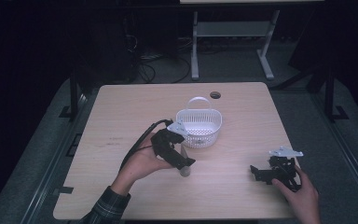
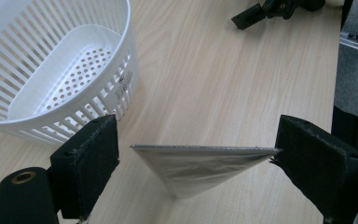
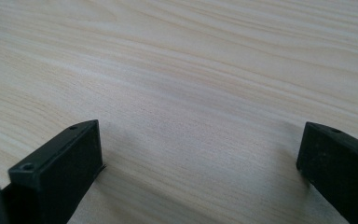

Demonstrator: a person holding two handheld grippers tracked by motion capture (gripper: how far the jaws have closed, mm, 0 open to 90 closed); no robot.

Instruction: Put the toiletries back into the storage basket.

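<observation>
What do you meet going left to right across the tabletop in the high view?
Left gripper over a silvery packet → white basket → right gripper, jaws open, at the table's right edge.

High view: fixed above the person's side, looking forward and down; whole wooden table (image 1: 242, 112) in frame, dark floor and desk legs beyond. Left gripper view: rides low, close over the tabletop, looking between its own jaws toward the white basket (image 2: 60, 70), which the high view also takes in (image 1: 199, 127); the right gripper (image 2: 279, 8) sits at its top edge, far off. Right gripper view: very near the wood, angled down, bare grain between its jaws.
</observation>
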